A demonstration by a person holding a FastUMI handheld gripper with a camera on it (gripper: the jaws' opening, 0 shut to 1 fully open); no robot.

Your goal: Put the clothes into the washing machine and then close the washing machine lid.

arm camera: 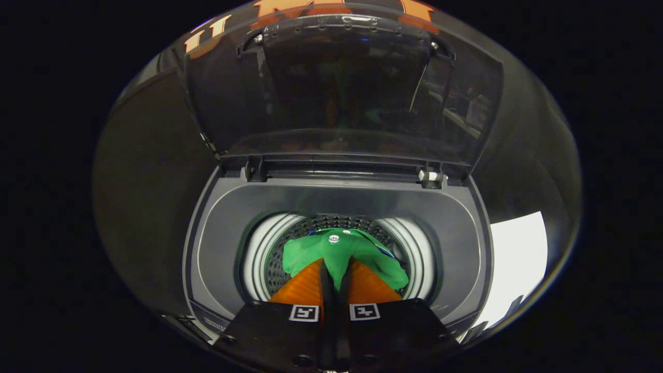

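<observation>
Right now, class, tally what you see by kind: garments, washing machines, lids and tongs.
Garments: 1, green garment, pinched by the tongs over the drum
Washing machines: 1
Lids: 1, raised
Tongs: 1
Total: 4

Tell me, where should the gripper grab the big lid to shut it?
Take the lid by its top free edge, coming from the front. It stands upright, hinged at the back of the washer, so that edge swings down easiest. The gripper is pinching the green garment.
</observation>
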